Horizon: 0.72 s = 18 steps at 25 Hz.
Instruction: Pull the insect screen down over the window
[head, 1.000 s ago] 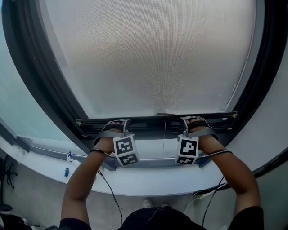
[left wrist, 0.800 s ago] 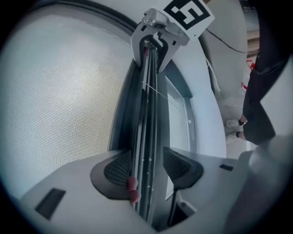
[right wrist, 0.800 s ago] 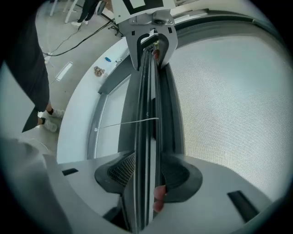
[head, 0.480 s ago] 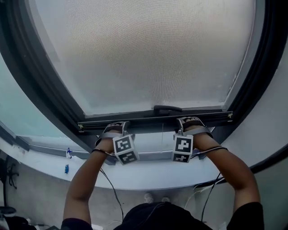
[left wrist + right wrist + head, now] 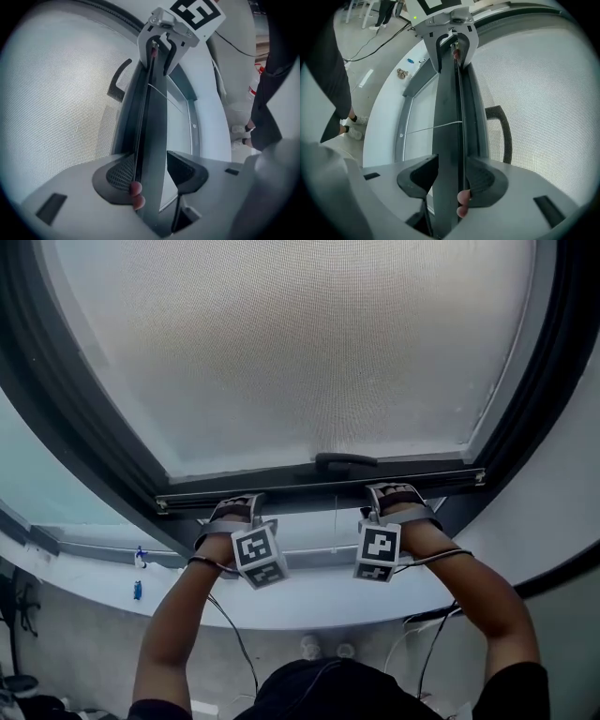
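Observation:
The grey mesh insect screen [image 5: 300,343] fills the window above its dark bottom bar [image 5: 309,488], which carries a curved handle [image 5: 347,462] in the middle. My left gripper [image 5: 234,505] clamps the bar left of the handle and my right gripper [image 5: 394,493] clamps it to the right. In the left gripper view the bar [image 5: 152,117] runs between the jaws of the left gripper [image 5: 150,168], with both pads against it. The right gripper view shows the same: the right gripper [image 5: 449,171] is shut on the bar [image 5: 447,108].
A dark window frame [image 5: 66,418] surrounds the screen. Below lies the white sill [image 5: 309,606] with a small blue object [image 5: 138,590] at its left. A thin cord [image 5: 335,521] hangs from the bar. Cables [image 5: 234,634] trail past the person's feet [image 5: 323,648].
Both grippers have come down with the bar. The gap between the bar and the sill rail has narrowed, and the handle now shows above the bar.

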Motion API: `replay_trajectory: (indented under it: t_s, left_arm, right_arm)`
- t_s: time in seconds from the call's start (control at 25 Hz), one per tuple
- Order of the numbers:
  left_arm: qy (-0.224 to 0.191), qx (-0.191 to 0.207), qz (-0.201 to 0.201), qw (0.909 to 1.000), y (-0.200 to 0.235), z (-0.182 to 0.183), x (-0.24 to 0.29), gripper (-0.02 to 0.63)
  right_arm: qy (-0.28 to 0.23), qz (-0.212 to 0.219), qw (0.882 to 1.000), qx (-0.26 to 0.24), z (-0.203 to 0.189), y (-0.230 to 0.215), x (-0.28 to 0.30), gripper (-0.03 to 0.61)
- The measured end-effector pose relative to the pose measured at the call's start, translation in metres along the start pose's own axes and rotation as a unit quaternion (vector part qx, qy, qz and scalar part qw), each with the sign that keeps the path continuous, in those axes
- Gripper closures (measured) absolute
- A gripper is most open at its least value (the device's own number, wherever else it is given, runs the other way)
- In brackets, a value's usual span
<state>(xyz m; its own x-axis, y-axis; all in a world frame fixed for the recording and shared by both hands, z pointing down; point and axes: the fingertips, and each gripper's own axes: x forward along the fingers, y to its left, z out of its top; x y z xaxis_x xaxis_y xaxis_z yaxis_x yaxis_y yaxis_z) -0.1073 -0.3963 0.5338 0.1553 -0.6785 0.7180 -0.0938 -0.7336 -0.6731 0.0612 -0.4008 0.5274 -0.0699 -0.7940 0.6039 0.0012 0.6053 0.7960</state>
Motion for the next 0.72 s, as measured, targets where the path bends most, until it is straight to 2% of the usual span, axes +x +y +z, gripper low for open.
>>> replay_trajectory:
  t_s: [0.24, 0.36, 0.48, 0.72]
  left_arm:
    - [-0.001, -0.004, -0.003, 1.0000, 0.0024, 0.0003, 0.0003, 0.397]
    - [0.001, 0.004, 0.013, 0.9999, 0.0031, -0.0013, 0.0046, 0.397]
    - [0.000, 0.012, 0.029, 0.9995, 0.0055, -0.0031, 0.0098, 0.397]
    - [-0.003, 0.007, 0.005, 1.0000, 0.0046, 0.0024, 0.0030, 0.397]
  right_arm:
    - [0.003, 0.001, 1.000, 0.000, -0.0005, -0.0014, 0.0020, 0.399]
    - [0.002, -0.009, 1.000, 0.000, -0.0001, -0.0024, 0.0015, 0.399]
    - [0.009, -0.002, 1.000, -0.007, -0.0019, 0.0007, 0.0014, 0.399]
    - [0.013, 0.004, 1.000, -0.014, -0.0029, -0.0019, 0.0027, 0.399]
